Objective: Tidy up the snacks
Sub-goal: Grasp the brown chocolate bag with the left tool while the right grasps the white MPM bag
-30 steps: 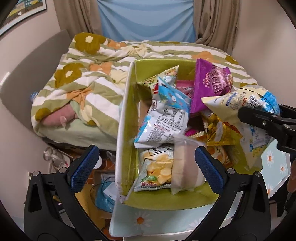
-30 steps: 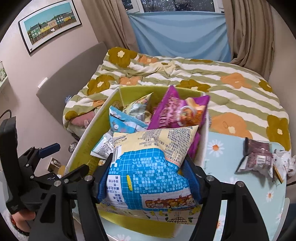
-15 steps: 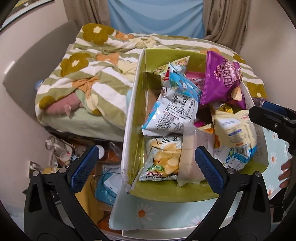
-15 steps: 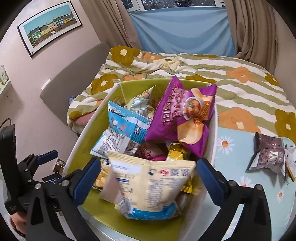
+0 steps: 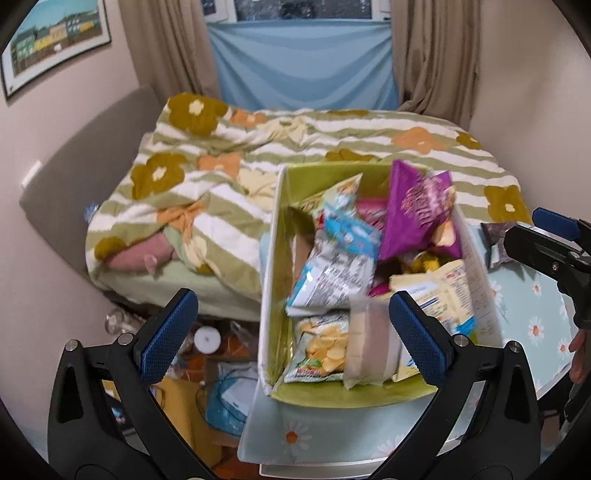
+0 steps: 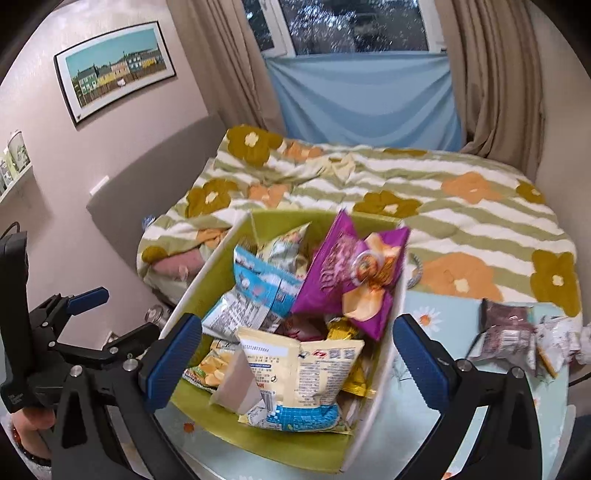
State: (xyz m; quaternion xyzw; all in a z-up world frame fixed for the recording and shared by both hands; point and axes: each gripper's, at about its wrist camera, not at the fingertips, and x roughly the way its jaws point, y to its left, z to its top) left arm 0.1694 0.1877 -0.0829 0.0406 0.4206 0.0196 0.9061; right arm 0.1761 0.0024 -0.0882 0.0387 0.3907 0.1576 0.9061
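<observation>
Home bedroom: bed point(image 6: 369, 192) with flower-print striped duvet, padded headboard point(image 6: 147, 173), beige curtains point(image 6: 491, 81) over a window point(image 6: 354, 26), framed picture of houses point(image 6: 114, 66) on the wall.

Glossy crinkled foil snack bags point(image 6: 295, 373) fill a smooth green-lined box point(image 6: 373, 398); the bed's quilt point(image 6: 424, 192) is soft cloth.

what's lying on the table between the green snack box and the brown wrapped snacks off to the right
Nothing: in the right wrist view, only bare daisy-print tablecloth separates the box's white side from the brown packets.
</observation>
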